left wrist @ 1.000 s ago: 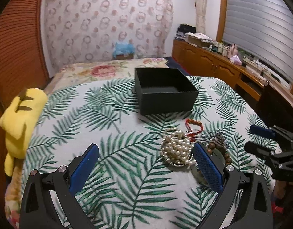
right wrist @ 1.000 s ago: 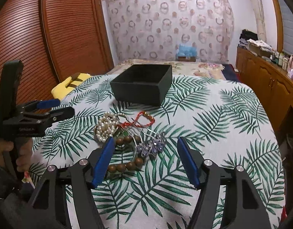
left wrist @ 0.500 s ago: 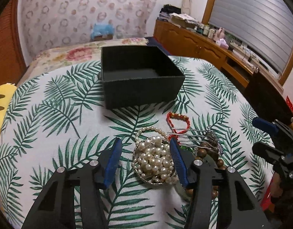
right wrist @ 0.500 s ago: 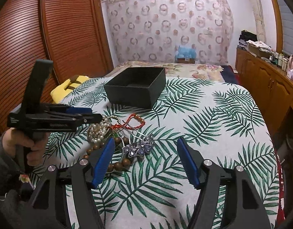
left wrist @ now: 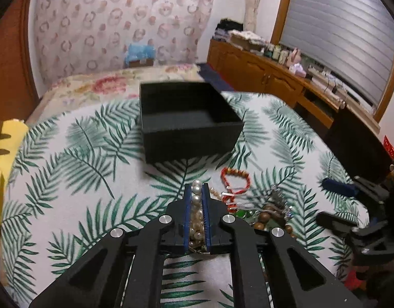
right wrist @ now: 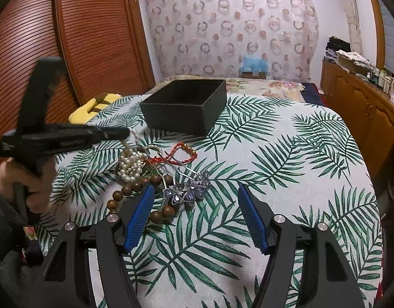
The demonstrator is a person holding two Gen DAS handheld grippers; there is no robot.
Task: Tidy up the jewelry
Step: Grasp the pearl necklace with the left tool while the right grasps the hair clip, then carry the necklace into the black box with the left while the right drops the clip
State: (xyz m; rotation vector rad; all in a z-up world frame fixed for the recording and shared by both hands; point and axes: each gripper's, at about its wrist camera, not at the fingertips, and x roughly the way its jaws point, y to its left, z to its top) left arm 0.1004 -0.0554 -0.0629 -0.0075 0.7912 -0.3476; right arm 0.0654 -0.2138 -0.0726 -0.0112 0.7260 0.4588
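Observation:
My left gripper is shut on a white pearl necklace, which also shows hanging from its tip in the right wrist view. An open, empty black box stands beyond it on the leaf-print cloth; it also shows in the right wrist view. A red braided bracelet, a brown wooden bead bracelet and a purple crystal hair comb lie in a pile. My right gripper is open, just short of the comb.
A yellow plush toy lies at the left edge of the cloth. A wooden cabinet with bottles runs along the right wall. A slatted wooden wardrobe door stands to the left.
My left gripper moved forward over the pearls and closed on them. My right gripper stayed open and drifted slightly closer to the pile.

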